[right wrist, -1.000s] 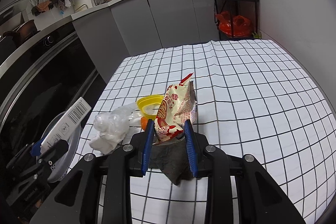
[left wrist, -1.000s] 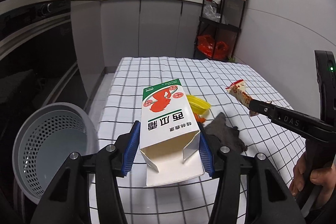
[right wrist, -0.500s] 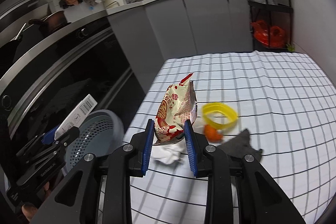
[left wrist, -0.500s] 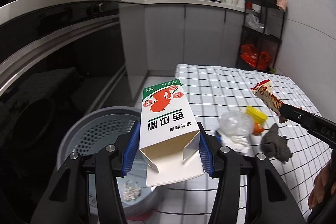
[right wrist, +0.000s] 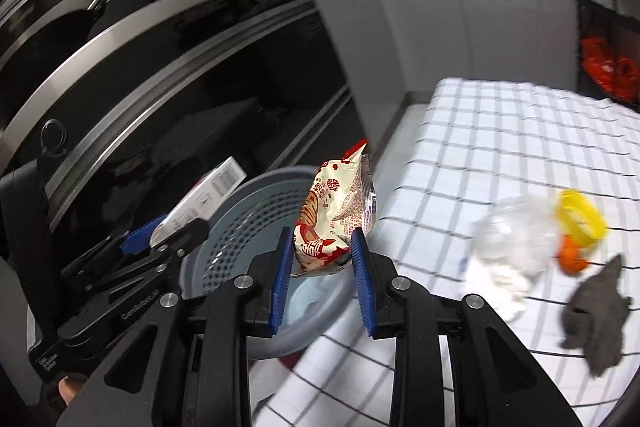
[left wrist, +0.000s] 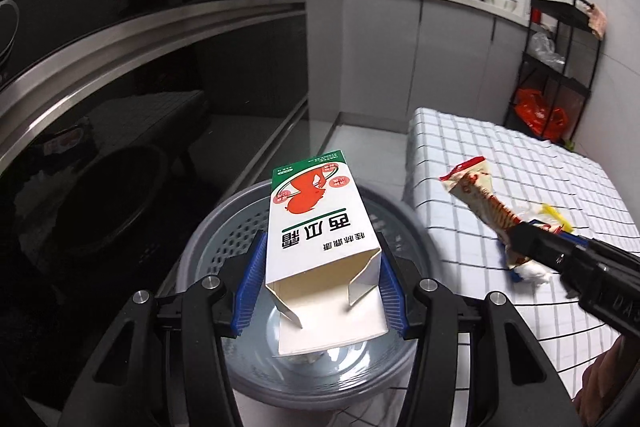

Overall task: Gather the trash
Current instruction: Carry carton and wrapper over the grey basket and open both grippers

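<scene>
Carton (left wrist: 320, 227), white, red figure, green band, upside-down Chinese print, clamped by left gripper (left wrist: 320, 291) above grey perforated bin (left wrist: 224, 247). Wrapper (right wrist: 336, 223), red-and-white Chinese print, pinched by right gripper (right wrist: 322, 267) over bin rim; checked cloth (right wrist: 500, 131) seen beyond.

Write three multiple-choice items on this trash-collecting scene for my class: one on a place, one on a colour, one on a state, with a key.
1. Where is the carton that the left gripper holds?
A. Above the grey basket
B. Flat on the checked cloth
C. On the black shelf

2. What colour is the ring on the checked cloth?
A. Green
B. Yellow
C. Blue

3. In what state is the right gripper?
A. Open and empty
B. Shut on a grey rag
C. Shut on the snack wrapper

Key: 1 A, the basket's perforated wall surrounds the carton below; 2 B, it is bright yellow beside an orange scrap; 3 C, the blue fingers pinch the wrapper's base.
</scene>
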### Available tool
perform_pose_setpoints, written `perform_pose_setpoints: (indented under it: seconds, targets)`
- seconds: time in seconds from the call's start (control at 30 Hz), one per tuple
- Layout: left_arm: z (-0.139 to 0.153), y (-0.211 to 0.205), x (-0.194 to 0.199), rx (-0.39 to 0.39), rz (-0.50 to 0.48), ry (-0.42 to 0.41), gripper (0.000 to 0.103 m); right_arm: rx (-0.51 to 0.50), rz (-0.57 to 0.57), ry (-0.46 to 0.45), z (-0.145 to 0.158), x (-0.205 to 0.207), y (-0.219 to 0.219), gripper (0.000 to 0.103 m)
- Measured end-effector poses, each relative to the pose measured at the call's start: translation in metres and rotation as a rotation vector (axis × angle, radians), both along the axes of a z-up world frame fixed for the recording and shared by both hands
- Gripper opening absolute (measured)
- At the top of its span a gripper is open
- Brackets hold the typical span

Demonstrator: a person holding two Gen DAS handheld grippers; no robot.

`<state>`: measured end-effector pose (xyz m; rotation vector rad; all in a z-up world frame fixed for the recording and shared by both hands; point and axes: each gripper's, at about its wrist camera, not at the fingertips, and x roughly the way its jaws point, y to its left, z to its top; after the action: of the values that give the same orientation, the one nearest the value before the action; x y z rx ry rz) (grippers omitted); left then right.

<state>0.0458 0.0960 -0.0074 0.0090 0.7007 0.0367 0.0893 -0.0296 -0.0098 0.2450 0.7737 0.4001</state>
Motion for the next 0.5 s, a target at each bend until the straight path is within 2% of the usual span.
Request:
perform_pose_setpoints:
  seconds: [0.5]
  targets:
    - [-0.016,0.023,0.007,-0.020,0.039,0.084,0.052,0.006,0.141,0.095,-0.027,0.027,0.042,0.028]
